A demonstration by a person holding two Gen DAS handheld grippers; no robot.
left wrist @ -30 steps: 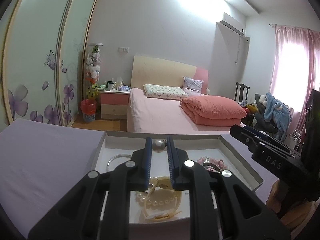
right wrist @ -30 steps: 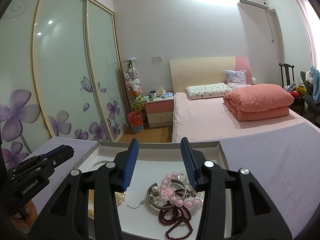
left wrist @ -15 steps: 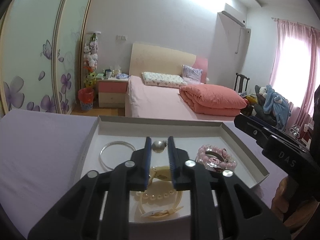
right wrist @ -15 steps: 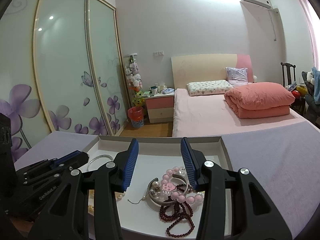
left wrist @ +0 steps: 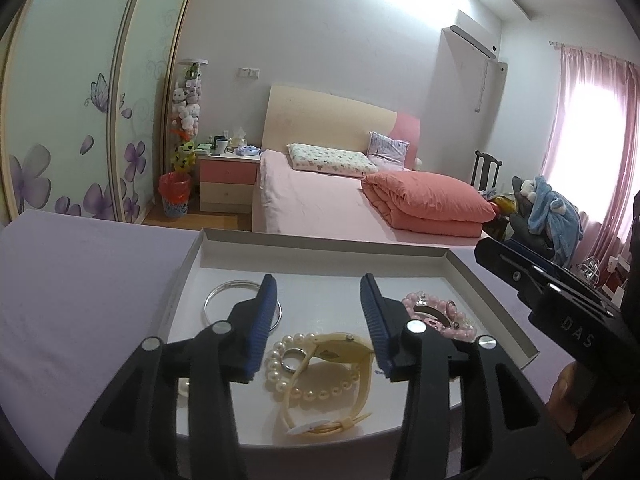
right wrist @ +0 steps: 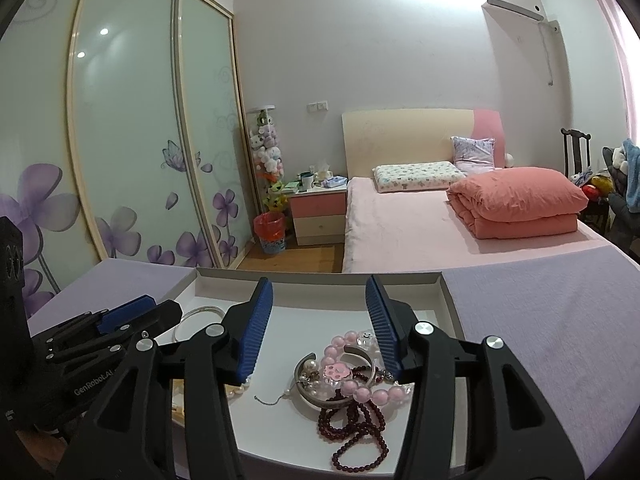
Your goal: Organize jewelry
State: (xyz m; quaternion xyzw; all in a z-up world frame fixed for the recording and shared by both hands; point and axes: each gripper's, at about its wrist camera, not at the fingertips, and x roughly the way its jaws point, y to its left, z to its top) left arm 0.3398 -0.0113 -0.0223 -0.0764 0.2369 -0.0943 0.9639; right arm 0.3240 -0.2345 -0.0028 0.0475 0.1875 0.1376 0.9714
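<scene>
Tray (left wrist: 192, 256): a shallow white open box on the lilac-covered table (left wrist: 80, 280), holding all the jewelry; its near edge is cut off behind the grippers.
Left part of tray: a thin silver bangle (left wrist: 216, 300) lies flat near the far left corner, partly covered by a gripper finger.
Middle, toward the near edge: a pearl bracelet (left wrist: 276, 364) with a small silver ring (left wrist: 295, 357) inside its loop; a cream watch (left wrist: 340, 350) lies over the pearls, its strap running toward the tray's near edge, buckle end nearest.
Right part of tray: a pink bead bracelet (right wrist: 360, 390) with a paw charm, a silver cuff (right wrist: 308, 394) under it, and a dark red bead string (right wrist: 356, 428) trailing toward the near edge; these overlap in one heap, so the exact count is hard to make out.
Loose piece: a fine short chain (right wrist: 268, 400) just left of the heap.
Left gripper (left wrist: 320, 320): jaws have just been opening and stand spread over the pearls and watch, touching nothing.
Right gripper (right wrist: 320, 324): jaws have just been opening a little, spread above the pink heap, pinching nothing.
Hidden: a lone pearl-like bead (left wrist: 183, 388) shows only in part behind the left gripper.
</scene>
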